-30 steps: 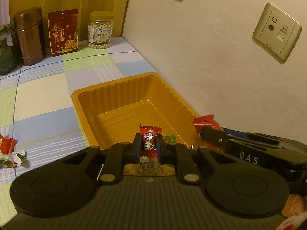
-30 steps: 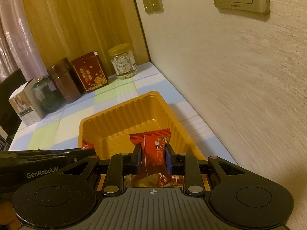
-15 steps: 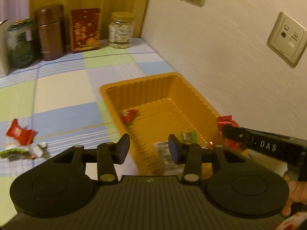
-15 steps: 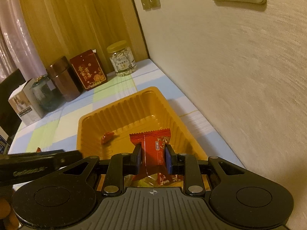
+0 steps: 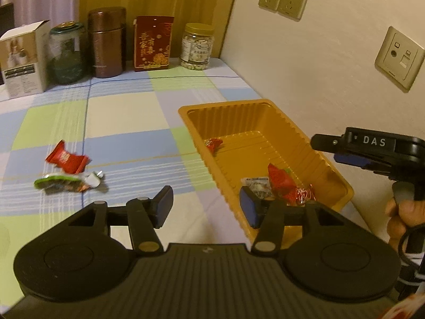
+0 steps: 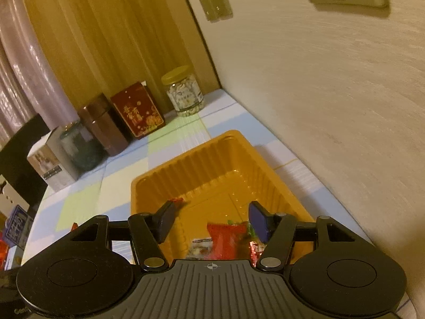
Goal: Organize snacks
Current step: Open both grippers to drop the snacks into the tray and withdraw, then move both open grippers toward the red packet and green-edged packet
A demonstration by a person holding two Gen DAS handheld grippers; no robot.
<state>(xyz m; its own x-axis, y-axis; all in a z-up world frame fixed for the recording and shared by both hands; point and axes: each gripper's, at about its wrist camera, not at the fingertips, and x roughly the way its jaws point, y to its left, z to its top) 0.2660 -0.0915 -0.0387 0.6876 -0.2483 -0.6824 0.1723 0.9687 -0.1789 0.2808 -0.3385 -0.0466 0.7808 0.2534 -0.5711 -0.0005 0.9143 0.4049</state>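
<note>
Closest to me, the left gripper (image 5: 205,207) hangs with its jaws spread wide and empty beside the ribbed orange plastic tray (image 5: 335,170); the right gripper (image 6: 209,219) hovers over that tray, jaws likewise apart, holding nothing. Several wrapped snacks (image 5: 283,183) already lie in the tray's near end, and a small red candy (image 5: 213,143) farther in. Left on the checked desk cloth (image 5: 127,117) are a red-wrapped sweet (image 5: 67,157) and a green-edged packet (image 5: 67,183), seemingly the remaining work.

"DAS" in white letters stands on the right tool (image 5: 345,150) at the frame's right edge; gold Chinese characters mark the red packet (image 5: 152,43) at the top.
</note>
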